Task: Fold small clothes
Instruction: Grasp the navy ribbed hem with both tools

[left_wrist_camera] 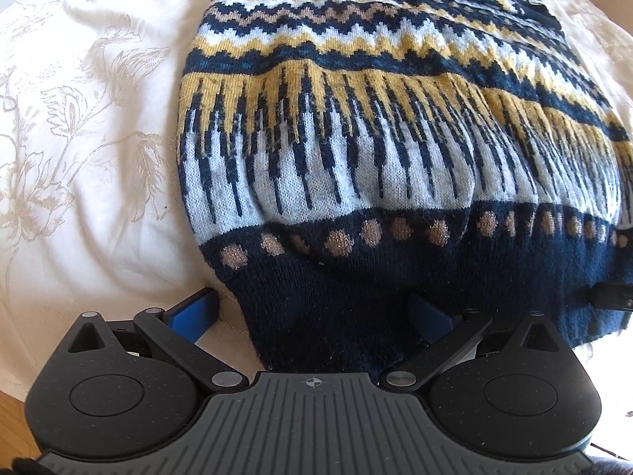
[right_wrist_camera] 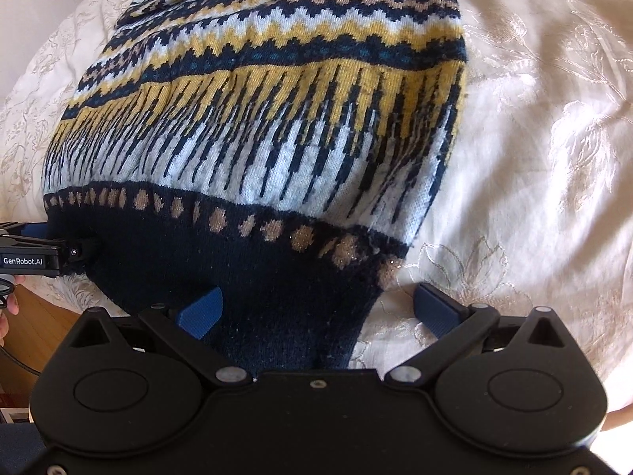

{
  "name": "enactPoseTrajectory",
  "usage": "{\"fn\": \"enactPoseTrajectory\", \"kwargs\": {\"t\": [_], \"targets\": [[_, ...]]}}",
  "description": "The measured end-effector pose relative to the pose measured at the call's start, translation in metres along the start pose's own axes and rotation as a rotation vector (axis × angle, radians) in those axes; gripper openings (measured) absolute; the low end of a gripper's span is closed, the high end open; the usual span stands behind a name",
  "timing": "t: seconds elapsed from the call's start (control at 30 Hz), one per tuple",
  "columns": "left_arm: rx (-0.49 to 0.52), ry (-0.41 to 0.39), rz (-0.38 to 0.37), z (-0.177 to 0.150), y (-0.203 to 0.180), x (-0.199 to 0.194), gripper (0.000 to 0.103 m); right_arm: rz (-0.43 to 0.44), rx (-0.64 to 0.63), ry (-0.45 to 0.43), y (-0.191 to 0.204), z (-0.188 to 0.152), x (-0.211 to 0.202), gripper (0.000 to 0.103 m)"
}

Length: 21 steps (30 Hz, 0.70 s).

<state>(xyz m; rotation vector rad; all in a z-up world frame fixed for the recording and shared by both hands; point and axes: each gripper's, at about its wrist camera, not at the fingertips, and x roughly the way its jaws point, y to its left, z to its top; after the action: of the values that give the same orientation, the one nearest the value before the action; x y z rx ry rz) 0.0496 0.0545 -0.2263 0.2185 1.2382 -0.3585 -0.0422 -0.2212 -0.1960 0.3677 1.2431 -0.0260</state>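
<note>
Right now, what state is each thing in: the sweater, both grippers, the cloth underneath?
Sweater: lying on the cloth, dark hem nearest, sleeves folded over at the far end.
Left gripper: open, hem corner between its fingers.
Right gripper: open, other hem corner between its fingers.
White floral cloth: spread out, slightly wrinkled.

fuzzy knit sweater (left_wrist_camera: 356,138); embroidered satiny bedspread (left_wrist_camera: 79,118)
</note>
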Motion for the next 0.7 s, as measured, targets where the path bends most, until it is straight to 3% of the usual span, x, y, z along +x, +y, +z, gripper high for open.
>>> {"fn": "enactPoseTrajectory", "kwargs": {"t": [0.3,0.37,0.43,0.47,0.53,0.6,0.63,0.67,0.7], "targets": [[-0.002,0.062,-0.009,0.007,0.005,0.005,0.102,0.01,-0.028,0.009,-0.007,-0.003,-0.008,0.103],[0.008,0.06,-0.019,0.009,0.005,0.003,0.095,-0.001,-0.036,0.012,-0.003,-0.003,-0.009,0.102],[0.035,0.043,-0.03,0.006,0.002,-0.002,0.077,0.0,-0.033,0.014,0.001,0.0,-0.008,0.101],[0.048,0.036,-0.032,0.004,0.0,-0.005,0.072,0.0,-0.025,0.01,0.001,0.002,-0.008,0.095],[0.064,0.027,-0.038,0.001,-0.002,-0.009,0.053,0.002,-0.002,-0.005,-0.002,0.005,-0.011,0.078],[0.06,0.027,-0.053,0.001,-0.005,-0.013,0.04,0.018,0.025,-0.009,-0.007,0.008,-0.015,0.056],[0.058,0.028,-0.061,0.002,-0.006,-0.013,0.027,0.034,0.036,-0.002,-0.01,0.009,-0.017,0.047],[0.059,0.028,-0.078,0.003,-0.007,-0.015,0.019,0.059,0.047,0.006,-0.013,0.01,-0.017,0.024],[0.062,0.022,-0.077,0.003,-0.01,-0.018,0.013,0.082,0.059,0.014,-0.015,0.011,-0.018,0.013]]}}
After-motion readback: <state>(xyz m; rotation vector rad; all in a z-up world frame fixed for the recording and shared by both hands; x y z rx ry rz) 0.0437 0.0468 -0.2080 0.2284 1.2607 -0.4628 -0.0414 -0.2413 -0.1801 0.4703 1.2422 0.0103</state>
